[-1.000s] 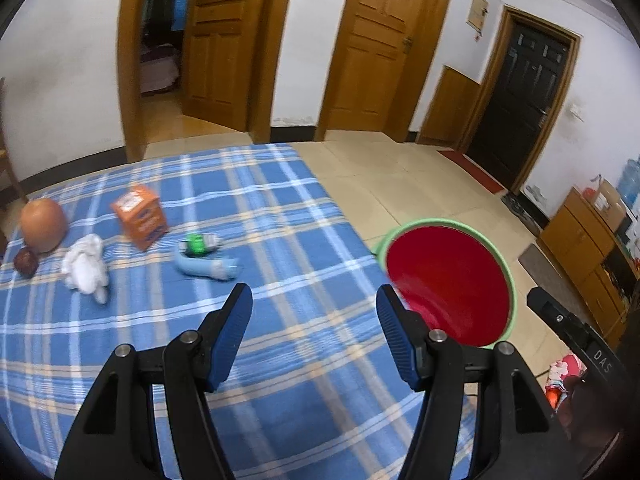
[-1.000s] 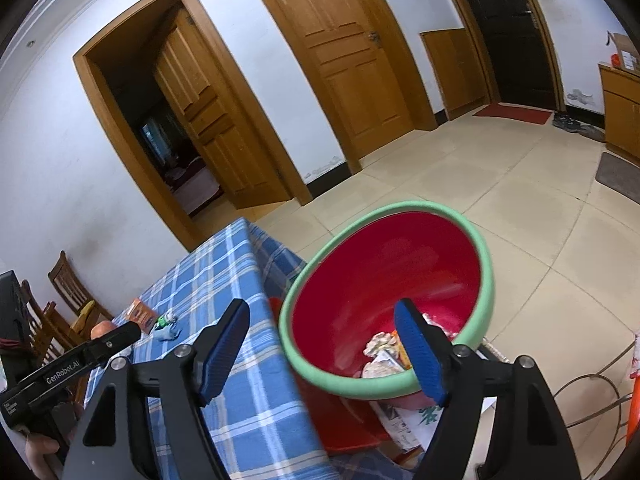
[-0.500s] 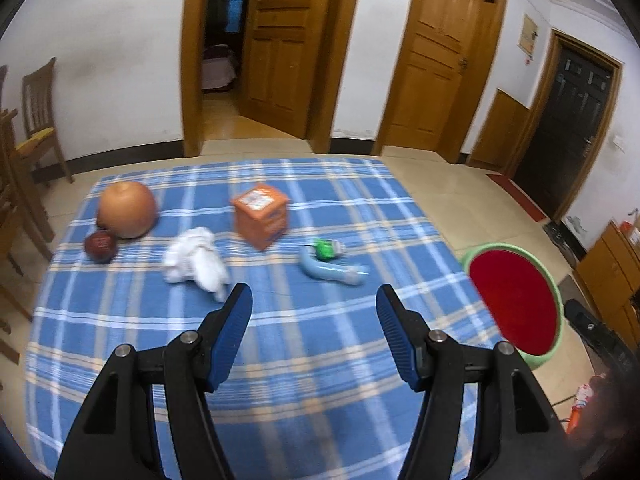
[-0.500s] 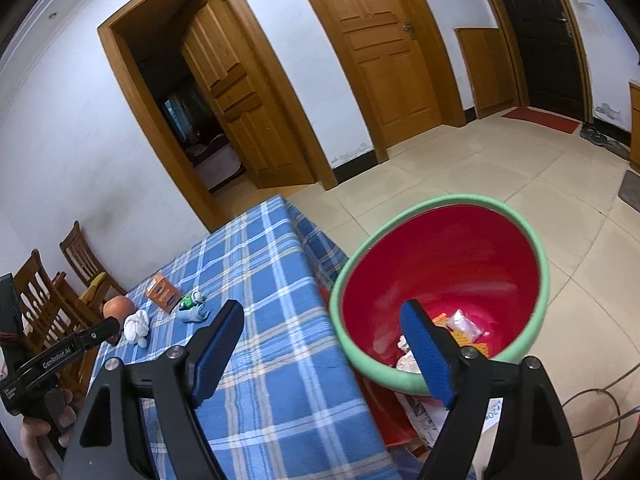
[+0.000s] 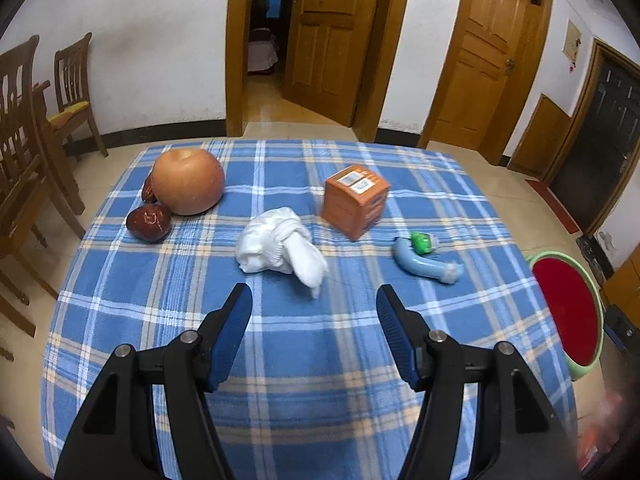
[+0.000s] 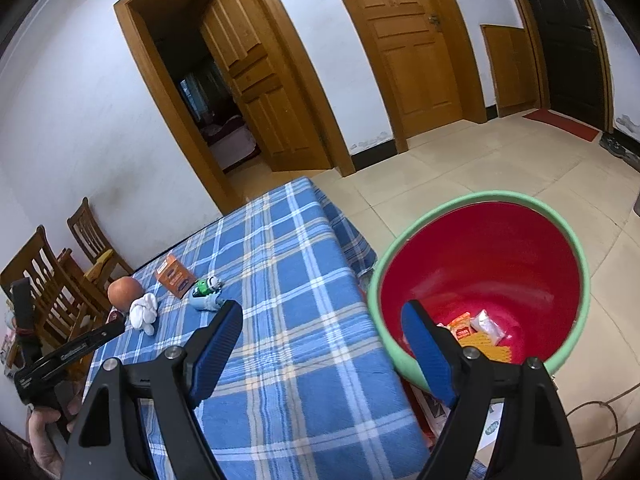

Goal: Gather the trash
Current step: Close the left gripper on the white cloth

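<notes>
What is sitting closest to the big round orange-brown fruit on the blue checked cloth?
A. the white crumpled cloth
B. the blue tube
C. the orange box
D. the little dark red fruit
D: in the left wrist view the little dark red fruit lies right beside the big round fruit, while the white crumpled cloth, orange box and blue tube lie farther off on the checked cloth.

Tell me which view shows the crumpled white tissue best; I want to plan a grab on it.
The left wrist view: the crumpled white tissue lies on the blue plaid cloth, large and sharp, just ahead of the open left tool. The right wrist view shows it only small and far off, near the cloth's far left edge.
</notes>
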`<act>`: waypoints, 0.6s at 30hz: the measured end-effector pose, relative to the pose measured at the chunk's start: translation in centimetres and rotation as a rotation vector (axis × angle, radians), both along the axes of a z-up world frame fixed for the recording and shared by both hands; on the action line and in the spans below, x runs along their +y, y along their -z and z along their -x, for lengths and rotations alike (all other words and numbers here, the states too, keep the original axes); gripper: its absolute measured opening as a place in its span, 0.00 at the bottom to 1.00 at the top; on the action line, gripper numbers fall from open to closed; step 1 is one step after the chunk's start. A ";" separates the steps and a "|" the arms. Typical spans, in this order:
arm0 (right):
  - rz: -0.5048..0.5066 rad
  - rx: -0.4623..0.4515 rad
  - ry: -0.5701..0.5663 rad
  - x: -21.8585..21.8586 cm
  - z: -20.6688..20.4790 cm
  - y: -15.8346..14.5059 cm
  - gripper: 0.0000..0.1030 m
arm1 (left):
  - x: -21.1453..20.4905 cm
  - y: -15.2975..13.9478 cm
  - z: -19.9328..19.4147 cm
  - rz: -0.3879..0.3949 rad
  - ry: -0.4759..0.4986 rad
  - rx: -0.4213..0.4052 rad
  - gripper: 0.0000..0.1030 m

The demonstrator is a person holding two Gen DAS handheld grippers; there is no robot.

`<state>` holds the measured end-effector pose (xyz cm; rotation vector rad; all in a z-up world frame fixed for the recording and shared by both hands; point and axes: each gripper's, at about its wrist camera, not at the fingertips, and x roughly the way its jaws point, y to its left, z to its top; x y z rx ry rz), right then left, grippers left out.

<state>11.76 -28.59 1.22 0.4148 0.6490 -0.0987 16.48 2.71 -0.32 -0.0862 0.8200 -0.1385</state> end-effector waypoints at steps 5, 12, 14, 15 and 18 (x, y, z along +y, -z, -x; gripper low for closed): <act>0.014 0.014 -0.025 0.9 -1.1 0.1 0.81 | 0.3 1.0 -2.0 -0.002 -0.024 0.015 0.63; 0.029 0.038 -0.060 2.2 -2.6 0.3 0.81 | 0.6 2.6 -5.1 -0.035 -0.053 0.037 0.65; 0.039 0.042 -0.073 2.8 -3.2 0.3 0.81 | 1.1 3.1 -5.7 -0.021 -0.066 0.047 0.65; 0.043 0.044 -0.079 3.1 -3.5 0.3 0.81 | 1.3 3.2 -5.9 -0.010 -0.071 0.050 0.65; 0.051 0.052 -0.101 4.0 -4.4 0.4 0.81 | 1.8 3.7 -6.3 0.022 -0.082 0.055 0.65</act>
